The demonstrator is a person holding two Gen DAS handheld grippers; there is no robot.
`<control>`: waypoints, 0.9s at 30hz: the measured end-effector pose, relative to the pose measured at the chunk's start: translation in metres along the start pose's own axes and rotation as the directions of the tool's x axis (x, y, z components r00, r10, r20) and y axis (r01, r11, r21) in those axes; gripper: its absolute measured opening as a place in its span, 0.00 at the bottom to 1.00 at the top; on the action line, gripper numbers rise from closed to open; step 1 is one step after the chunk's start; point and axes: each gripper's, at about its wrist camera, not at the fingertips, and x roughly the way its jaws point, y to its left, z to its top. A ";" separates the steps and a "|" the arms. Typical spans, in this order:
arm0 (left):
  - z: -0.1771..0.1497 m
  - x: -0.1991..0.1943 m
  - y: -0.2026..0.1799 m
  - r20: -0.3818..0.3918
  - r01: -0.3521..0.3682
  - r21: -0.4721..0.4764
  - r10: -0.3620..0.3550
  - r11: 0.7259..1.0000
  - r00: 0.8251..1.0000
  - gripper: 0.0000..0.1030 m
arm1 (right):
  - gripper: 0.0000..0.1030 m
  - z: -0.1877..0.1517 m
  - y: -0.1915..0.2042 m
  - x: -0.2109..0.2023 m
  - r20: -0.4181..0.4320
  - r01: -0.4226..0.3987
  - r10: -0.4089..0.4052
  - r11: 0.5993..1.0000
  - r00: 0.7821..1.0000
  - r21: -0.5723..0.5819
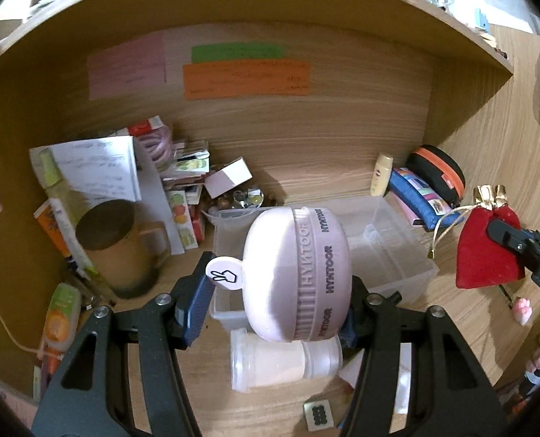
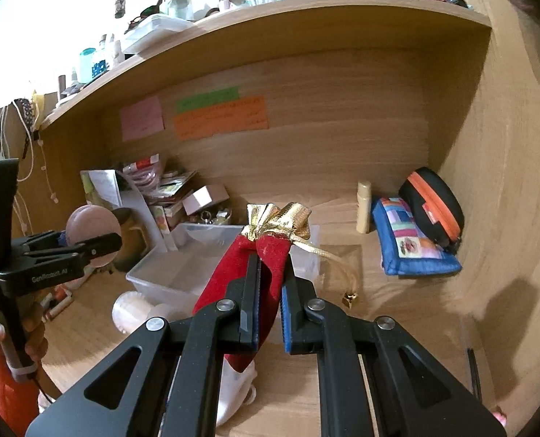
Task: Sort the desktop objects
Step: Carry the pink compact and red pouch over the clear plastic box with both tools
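Note:
My left gripper (image 1: 281,273) is shut on a lilac round case (image 1: 295,273) with lettering around its rim, holding it tilted in the air above a clear plastic bin (image 1: 397,255). A white tab sticks out beside the left pad. In the right wrist view the same case (image 2: 88,225) shows as a pink disc in the left gripper (image 2: 99,244). My right gripper (image 2: 272,262) is shut on a red velvet pouch (image 2: 233,276) with a gold top and cord, held off the desk in front of the bin (image 2: 182,269). From the left wrist view the pouch (image 1: 484,255) hangs at the right.
A translucent jar (image 1: 281,364) lies on its side before the bin. Papers, boxes and a brown mug (image 1: 117,247) crowd the left corner. A cream tube (image 2: 364,207), a blue patchwork pouch (image 2: 412,247) and a black orange-zipped case (image 2: 433,204) sit at the right wall. A shelf hangs overhead.

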 end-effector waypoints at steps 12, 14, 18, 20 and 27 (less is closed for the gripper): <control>0.021 0.052 0.001 -0.094 0.053 0.005 -0.052 0.999 0.994 0.56 | 0.08 0.026 0.000 0.052 -0.042 -0.037 0.035 0.998 0.998 -0.042; 0.023 0.063 0.003 -0.118 0.059 0.002 -0.059 0.998 0.991 0.56 | 0.08 0.028 0.002 0.062 -0.059 -0.042 0.038 0.998 0.998 -0.053; 0.026 0.086 0.005 -0.164 0.069 0.001 -0.068 0.998 0.984 0.56 | 0.08 0.029 0.009 0.084 -0.097 -0.040 0.031 0.994 0.995 -0.098; 0.027 0.096 0.006 -0.181 0.071 0.002 -0.070 0.997 0.981 0.56 | 0.08 0.028 0.011 0.095 -0.117 -0.040 0.027 0.992 0.993 -0.116; 0.027 0.127 0.006 -0.248 0.084 0.017 -0.077 0.996 0.966 0.56 | 0.08 0.021 0.017 0.131 -0.202 -0.059 0.029 0.988 0.979 -0.145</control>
